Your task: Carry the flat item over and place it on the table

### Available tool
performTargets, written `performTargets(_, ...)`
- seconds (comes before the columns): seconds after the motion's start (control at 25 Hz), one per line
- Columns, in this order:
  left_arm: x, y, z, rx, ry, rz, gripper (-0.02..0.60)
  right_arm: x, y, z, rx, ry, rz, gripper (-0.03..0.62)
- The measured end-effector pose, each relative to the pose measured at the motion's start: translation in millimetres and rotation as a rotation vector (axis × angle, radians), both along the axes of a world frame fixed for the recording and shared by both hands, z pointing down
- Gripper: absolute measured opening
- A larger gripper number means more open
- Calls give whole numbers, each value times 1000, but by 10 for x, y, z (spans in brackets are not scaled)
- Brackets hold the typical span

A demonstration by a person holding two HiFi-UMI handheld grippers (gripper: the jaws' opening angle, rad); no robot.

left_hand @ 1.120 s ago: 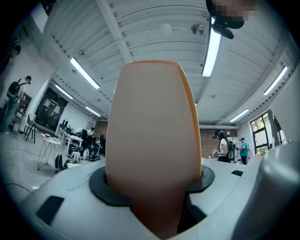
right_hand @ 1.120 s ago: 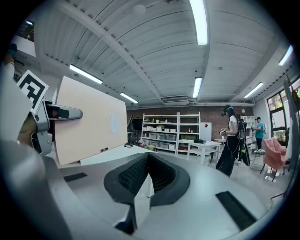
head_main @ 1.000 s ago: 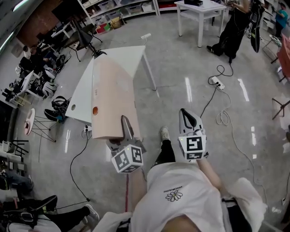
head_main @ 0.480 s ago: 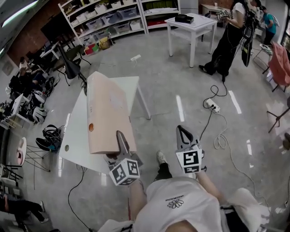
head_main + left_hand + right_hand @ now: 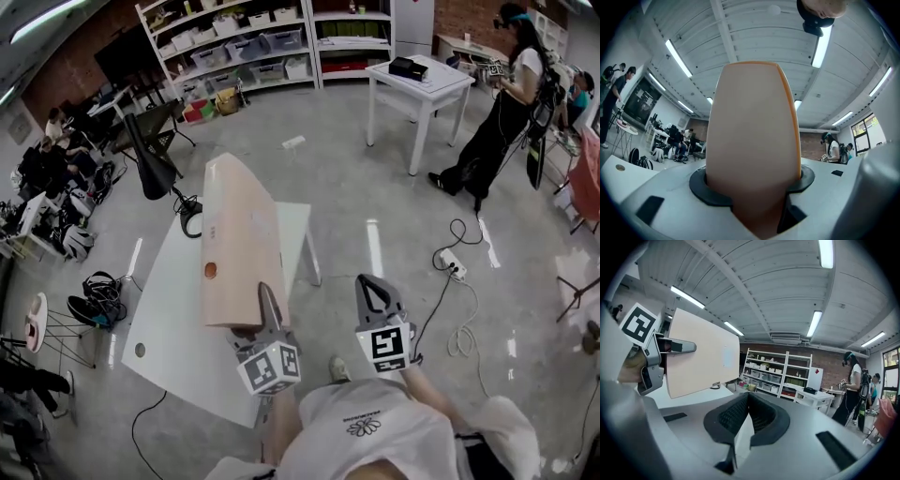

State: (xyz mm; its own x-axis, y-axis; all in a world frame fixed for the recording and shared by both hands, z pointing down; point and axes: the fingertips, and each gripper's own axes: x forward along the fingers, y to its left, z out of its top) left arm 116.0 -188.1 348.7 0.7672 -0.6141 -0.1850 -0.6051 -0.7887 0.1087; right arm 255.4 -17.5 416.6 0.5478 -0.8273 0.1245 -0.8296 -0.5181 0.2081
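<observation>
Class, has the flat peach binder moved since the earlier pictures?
Yes. The flat peach binder has travelled forward, from the white table's near edge to further over its top.

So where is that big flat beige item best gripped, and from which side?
Grip its near end, across the thickness, coming in from the person's side, as the left tool does. The flat item stands on edge over the white table with its broad faces to the sides. Only its narrow thickness fits between the jaws, and the faces are far too wide.

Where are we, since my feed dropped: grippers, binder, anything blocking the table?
Left gripper shut on binder, held upright at the table. Right gripper shut, empty. Nothing seen on the tabletop.
</observation>
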Motion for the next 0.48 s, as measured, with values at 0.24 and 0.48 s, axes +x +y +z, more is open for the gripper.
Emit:
performTargets(0.24, 142, -404, -152, 2, 8, -40, 296, 109, -600, -70, 26, -46, -65, 12)
performTargets(0.48, -157, -614, -106, 42, -55, -165, 296, -72, -1175, -35, 60, -56, -196, 12)
